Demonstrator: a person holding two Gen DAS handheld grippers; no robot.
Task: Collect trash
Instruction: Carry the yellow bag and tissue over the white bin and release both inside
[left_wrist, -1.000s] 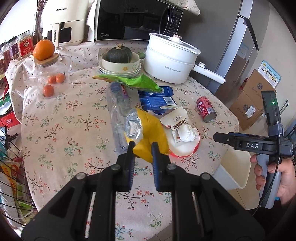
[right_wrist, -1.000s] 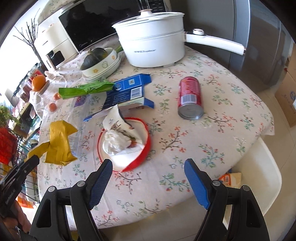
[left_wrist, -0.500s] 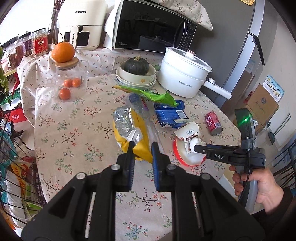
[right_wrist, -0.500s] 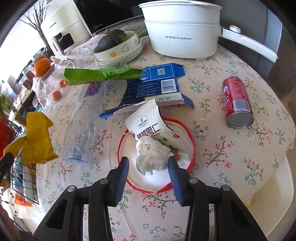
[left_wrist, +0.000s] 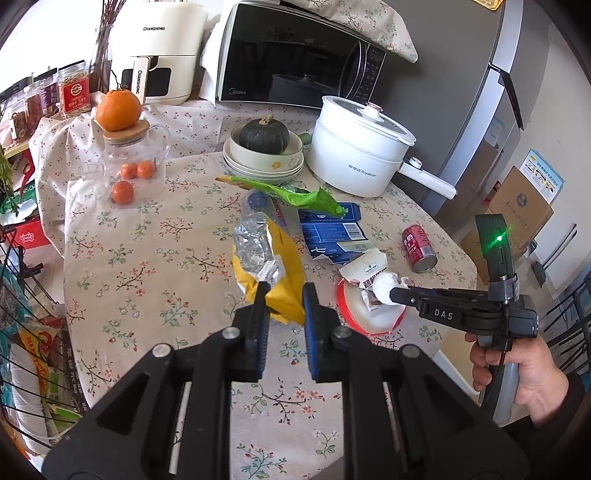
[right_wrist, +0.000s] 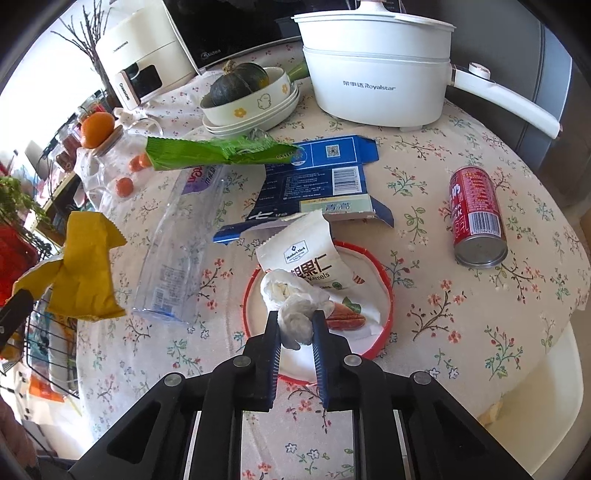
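Your right gripper (right_wrist: 297, 328) has just been closing and now pinches the crumpled tissue (right_wrist: 295, 319) over the red-rimmed lid (right_wrist: 384, 295); your left gripper (left_wrist: 283, 301) grips the yellow wrapper (left_wrist: 284, 269) (foil lining showing) above the counter (left_wrist: 147, 266).

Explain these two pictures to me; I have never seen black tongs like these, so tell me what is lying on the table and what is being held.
No robot here: a person holds a hand tool with a two-finger claw in each hand, each carrying a camera looking along its fingers. One picture is from the left tool, one from the right. The left claw grips a yellow wrapper, lifted off the floral table. The right claw has just been closing and pinches a crumpled tissue over the red-rimmed plate. Still lying there: a red can, a blue carton, a green wrapper, a clear bottle.
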